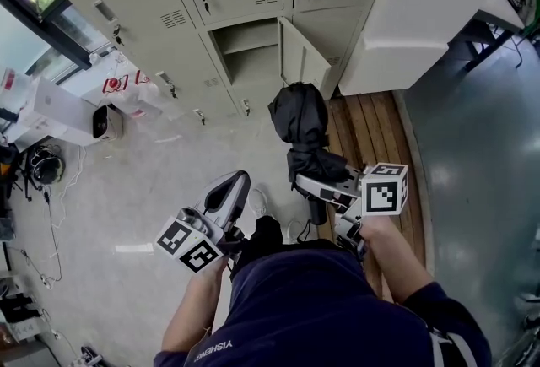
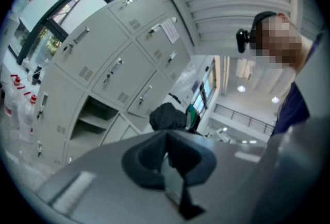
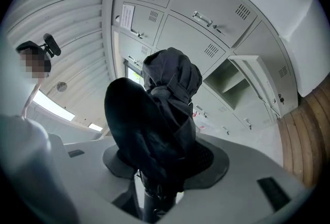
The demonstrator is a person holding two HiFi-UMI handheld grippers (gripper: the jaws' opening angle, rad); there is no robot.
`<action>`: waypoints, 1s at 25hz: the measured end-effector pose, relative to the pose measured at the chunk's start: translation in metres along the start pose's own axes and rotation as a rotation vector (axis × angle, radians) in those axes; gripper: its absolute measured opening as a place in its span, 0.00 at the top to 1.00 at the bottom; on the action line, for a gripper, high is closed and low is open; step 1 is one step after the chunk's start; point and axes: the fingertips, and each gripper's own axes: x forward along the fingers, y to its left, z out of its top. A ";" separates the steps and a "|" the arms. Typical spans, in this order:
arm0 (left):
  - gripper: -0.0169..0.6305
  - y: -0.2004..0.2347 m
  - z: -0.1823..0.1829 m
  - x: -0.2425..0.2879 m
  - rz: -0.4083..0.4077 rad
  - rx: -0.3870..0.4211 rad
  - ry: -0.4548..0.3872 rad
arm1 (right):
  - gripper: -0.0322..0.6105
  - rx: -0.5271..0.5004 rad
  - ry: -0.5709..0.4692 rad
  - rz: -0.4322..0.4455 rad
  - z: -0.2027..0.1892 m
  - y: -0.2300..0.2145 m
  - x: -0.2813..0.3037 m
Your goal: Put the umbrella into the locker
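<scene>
Umbrella (image 1: 302,133): black, folded, not neatly rolled. Canopy fabric was bunched and creased, bulging into a rounded lump at the far end and narrowing toward the grip. In the right gripper view the cloth hung in loose folds, one wide flap spread over the left jaw. A dark shaft (image 3: 153,201) showed below the cloth, between the jaws.

Right gripper (image 1: 319,186): clamped on the umbrella's narrow lower part, pads pressing cloth on both sides. Umbrella's short handle end (image 1: 316,210) stuck out behind the jaws in the head view.

Left gripper (image 1: 233,188): jaws closed pad to pad, nothing between them. It was apart from the umbrella, to its left.

Position: umbrella was held in the air above the pale floor (image 1: 169,180), beside the edge of the wooden platform (image 1: 371,125). Its bulky end pointed toward the lockers. It was outside them, touching nothing but the right gripper.

Locker (image 1: 247,51): one lower compartment stood open, a shelf across it, door (image 1: 302,62) swung out to the right. Neighbouring doors were shut. A white cabinet (image 1: 422,11) stood to the right of the bank.
</scene>
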 end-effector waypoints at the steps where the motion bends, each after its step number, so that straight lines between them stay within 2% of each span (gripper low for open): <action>1: 0.97 0.007 0.004 0.003 -0.006 0.000 0.003 | 0.64 0.000 -0.001 -0.004 0.005 -0.003 0.007; 18: 0.97 0.156 0.081 0.041 -0.053 -0.017 0.044 | 0.64 0.044 -0.021 -0.083 0.083 -0.052 0.139; 25: 0.97 0.195 0.097 0.053 -0.090 -0.025 0.064 | 0.64 0.042 -0.022 -0.128 0.104 -0.066 0.179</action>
